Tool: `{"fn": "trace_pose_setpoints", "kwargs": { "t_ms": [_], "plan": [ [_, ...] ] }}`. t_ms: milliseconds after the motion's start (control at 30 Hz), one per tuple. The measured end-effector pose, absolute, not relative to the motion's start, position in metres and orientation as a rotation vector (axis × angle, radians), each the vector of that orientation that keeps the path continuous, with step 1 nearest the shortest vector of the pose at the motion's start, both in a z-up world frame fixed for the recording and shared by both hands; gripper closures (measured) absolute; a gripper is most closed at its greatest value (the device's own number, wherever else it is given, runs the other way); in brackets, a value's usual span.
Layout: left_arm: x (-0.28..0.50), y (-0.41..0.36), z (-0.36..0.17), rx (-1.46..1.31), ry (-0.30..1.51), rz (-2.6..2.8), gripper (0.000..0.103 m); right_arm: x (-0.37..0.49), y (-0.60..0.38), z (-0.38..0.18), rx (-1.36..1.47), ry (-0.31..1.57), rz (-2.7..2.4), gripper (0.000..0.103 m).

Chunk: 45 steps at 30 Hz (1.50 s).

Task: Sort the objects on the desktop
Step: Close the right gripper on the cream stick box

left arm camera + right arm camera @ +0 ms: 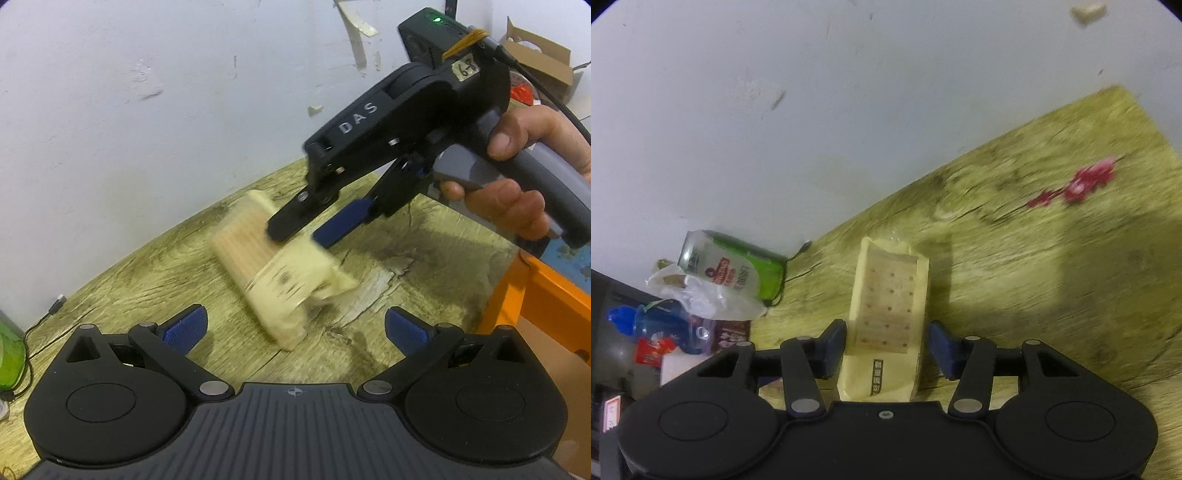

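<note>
A pale yellow cracker packet (886,295) with a see-through window sits lengthwise between the fingers of my right gripper (886,350), which is shut on it. In the left wrist view the same packet (280,273) is blurred and slanted just above the wooden desk (147,266), with the right gripper (299,238) clamped on its middle from above. A hand (517,206) holds that gripper's grey handle. My left gripper (295,325) is open, close to the packet's near end, holding nothing.
A green can (738,266) lies by the wall, next to a plastic bag (701,295) and a blue bottle (665,321). A red object (1086,181) lies far right. A cable (55,306) runs along the left. An orange frame (546,288) borders the right.
</note>
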<state>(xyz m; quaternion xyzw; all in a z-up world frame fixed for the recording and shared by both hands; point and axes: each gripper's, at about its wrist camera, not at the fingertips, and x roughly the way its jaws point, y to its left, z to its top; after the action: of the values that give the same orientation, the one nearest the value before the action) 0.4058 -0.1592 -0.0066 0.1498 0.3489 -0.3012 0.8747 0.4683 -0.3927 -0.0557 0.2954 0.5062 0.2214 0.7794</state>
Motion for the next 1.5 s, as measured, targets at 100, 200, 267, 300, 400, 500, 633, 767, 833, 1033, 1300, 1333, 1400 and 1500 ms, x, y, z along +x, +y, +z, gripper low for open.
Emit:
{"fn": "trace_pose_setpoints", "kwargs": {
  "t_ms": [100,200,267,300,400,500,633,767,833,1033,1300,1333,1400,1500],
  "plan": [
    [0.407,-0.164,-0.007,0.314,0.727,-0.636,0.0,0.466,-0.404,-0.053,0.617,1.084,0.425,0.045],
    [0.408,-0.171,-0.007,0.312,0.725,-0.644,0.0,0.466,-0.406,-0.054,0.634,1.089,0.425,0.045],
    [0.408,-0.178,-0.008,0.317,0.725,-0.65,0.0,0.467,-0.407,-0.055,0.646,1.092,0.425,0.037],
    [0.408,-0.181,-0.009,0.32,0.725,-0.653,0.0,0.467,-0.407,-0.056,0.651,1.094,0.425,0.033],
    [0.409,-0.191,-0.011,0.336,0.727,-0.642,0.0,0.469,-0.407,-0.057,0.664,1.099,0.43,0.033],
    [0.413,-0.199,-0.015,0.351,0.74,-0.632,0.0,0.475,-0.395,-0.057,0.642,1.107,0.454,0.033],
    [0.422,-0.202,-0.018,0.324,0.777,-0.621,0.003,0.479,-0.38,-0.059,0.59,1.133,0.464,0.033],
    [0.435,-0.203,-0.024,0.285,0.844,-0.6,0.013,0.481,-0.367,-0.062,0.539,1.154,0.464,0.036],
    [0.441,-0.202,-0.026,0.258,0.875,-0.588,0.022,0.48,-0.364,-0.062,0.527,1.151,0.465,0.036],
    [0.448,-0.2,-0.03,0.204,0.916,-0.588,0.035,0.479,-0.368,-0.06,0.532,1.144,0.463,0.043],
    [0.442,-0.195,-0.025,0.202,0.907,-0.589,0.037,0.472,-0.371,-0.054,0.54,1.128,0.467,0.048],
    [0.441,-0.194,-0.024,0.206,0.903,-0.589,0.038,0.471,-0.372,-0.052,0.541,1.127,0.468,0.048],
    [0.437,-0.192,-0.019,0.207,0.894,-0.589,0.038,0.468,-0.371,-0.048,0.541,1.122,0.469,0.048],
    [0.429,-0.188,-0.01,0.205,0.878,-0.589,0.038,0.462,-0.37,-0.039,0.534,1.11,0.471,0.048]
  ]
}}
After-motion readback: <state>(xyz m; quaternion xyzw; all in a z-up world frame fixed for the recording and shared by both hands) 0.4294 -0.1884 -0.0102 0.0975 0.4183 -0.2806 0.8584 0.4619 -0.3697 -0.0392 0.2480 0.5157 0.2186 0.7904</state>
